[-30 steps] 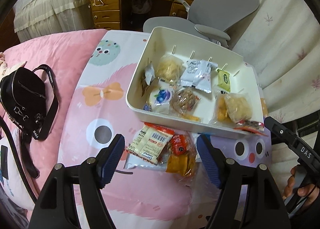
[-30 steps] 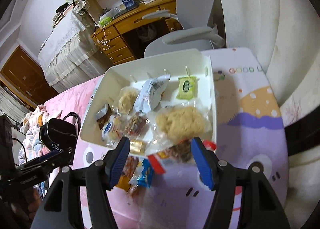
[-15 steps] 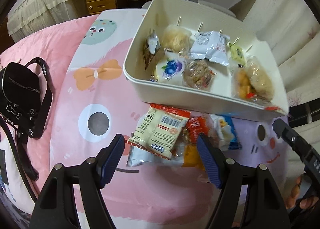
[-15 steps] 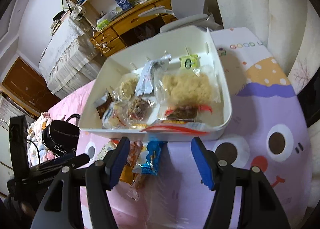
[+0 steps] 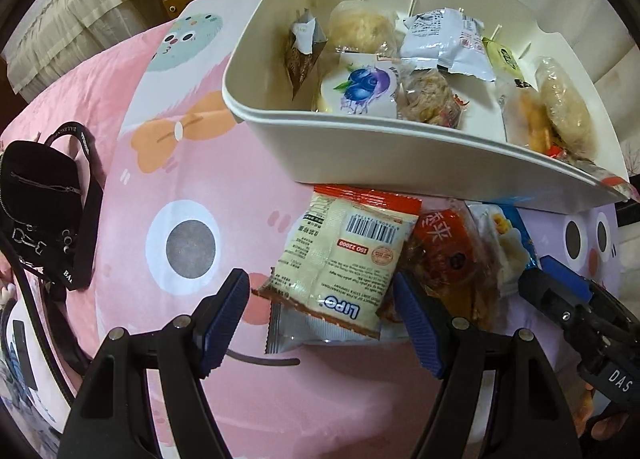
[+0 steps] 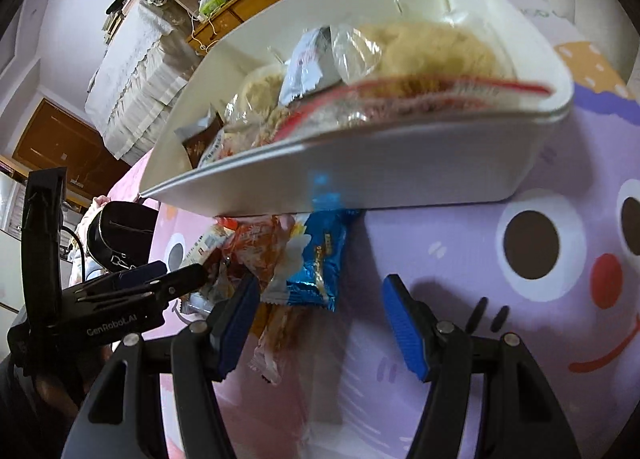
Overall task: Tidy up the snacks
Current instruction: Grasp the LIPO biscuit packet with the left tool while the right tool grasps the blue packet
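The left gripper (image 5: 320,311) has its jaws spread wide, and nothing is held between them. Just ahead of the jaws, partly between the blue fingertips (image 5: 224,315), lies a cream LiPO biscuit packet (image 5: 340,259) with a barcode, on top of a silver wrapper (image 5: 296,333). Touching the packet, beside the right jaw, is an orange-red snack bag (image 5: 448,255), and further to that side a blue snack packet (image 5: 508,243).

Beyond these loose snacks stands the white bin (image 5: 360,151), already filled with a blueberry-printed pack (image 5: 364,89), a white-blue pouch (image 5: 444,43), round pastries (image 5: 360,27) in clear wrap and other packets.

The right gripper (image 6: 316,311) is also spread open and empty. The blue snack packet (image 6: 320,259) lies just ahead of its left jaw, and the orange-red snack bag (image 6: 256,247) touches it. The white bin (image 6: 400,163) is close in front, above both jaws.

All things rest on a pink and purple cartoon bedsheet (image 5: 168,163). A black handbag (image 5: 36,195) lies far to the left of the left gripper.
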Available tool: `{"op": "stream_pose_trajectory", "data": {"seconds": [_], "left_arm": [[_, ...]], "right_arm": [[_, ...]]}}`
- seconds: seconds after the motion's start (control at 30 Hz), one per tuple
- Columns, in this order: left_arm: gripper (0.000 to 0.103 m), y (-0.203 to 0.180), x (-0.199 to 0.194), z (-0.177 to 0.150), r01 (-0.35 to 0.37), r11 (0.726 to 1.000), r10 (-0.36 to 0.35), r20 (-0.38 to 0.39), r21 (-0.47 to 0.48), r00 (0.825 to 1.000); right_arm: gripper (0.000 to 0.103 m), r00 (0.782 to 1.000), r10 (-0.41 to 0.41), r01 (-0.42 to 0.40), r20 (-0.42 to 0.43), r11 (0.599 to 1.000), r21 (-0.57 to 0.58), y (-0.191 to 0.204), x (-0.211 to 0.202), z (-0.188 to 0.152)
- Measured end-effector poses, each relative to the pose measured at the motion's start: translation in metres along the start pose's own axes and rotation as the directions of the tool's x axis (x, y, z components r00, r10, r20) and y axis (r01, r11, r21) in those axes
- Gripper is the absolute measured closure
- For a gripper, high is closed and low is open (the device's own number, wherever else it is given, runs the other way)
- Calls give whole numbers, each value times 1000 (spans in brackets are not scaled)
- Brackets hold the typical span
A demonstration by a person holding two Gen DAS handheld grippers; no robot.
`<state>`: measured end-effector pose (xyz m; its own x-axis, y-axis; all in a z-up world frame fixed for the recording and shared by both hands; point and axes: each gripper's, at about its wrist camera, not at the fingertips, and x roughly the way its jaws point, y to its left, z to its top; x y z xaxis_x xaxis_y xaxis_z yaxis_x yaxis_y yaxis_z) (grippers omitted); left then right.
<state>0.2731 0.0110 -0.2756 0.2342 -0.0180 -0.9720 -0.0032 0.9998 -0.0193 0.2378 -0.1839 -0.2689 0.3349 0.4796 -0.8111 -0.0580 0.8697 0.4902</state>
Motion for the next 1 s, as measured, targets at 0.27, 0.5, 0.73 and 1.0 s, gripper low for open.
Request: {"op": "stream_pose_trajectory", "data": {"seconds": [0.27, 0.5, 0.73, 1.0], "left_arm": [[30, 0, 18, 7, -3, 1000, 3, 9, 20, 1000], [30, 5, 25, 11, -17, 1000, 17, 18, 3, 1000], [48, 4, 26, 15, -22, 1000, 22, 13, 4, 1000], [57, 5, 21, 14, -46, 999, 46, -1, -18, 999]], "right_arm": [[41, 999, 41, -41, 8, 999, -20, 4, 13, 5], [54, 998, 62, -62, -3, 998, -13, 6, 19, 5], [66, 997, 75, -76, -28, 997, -20, 3, 20, 10], [69, 998, 53, -54, -36, 997, -46, 7, 14, 6]]}}
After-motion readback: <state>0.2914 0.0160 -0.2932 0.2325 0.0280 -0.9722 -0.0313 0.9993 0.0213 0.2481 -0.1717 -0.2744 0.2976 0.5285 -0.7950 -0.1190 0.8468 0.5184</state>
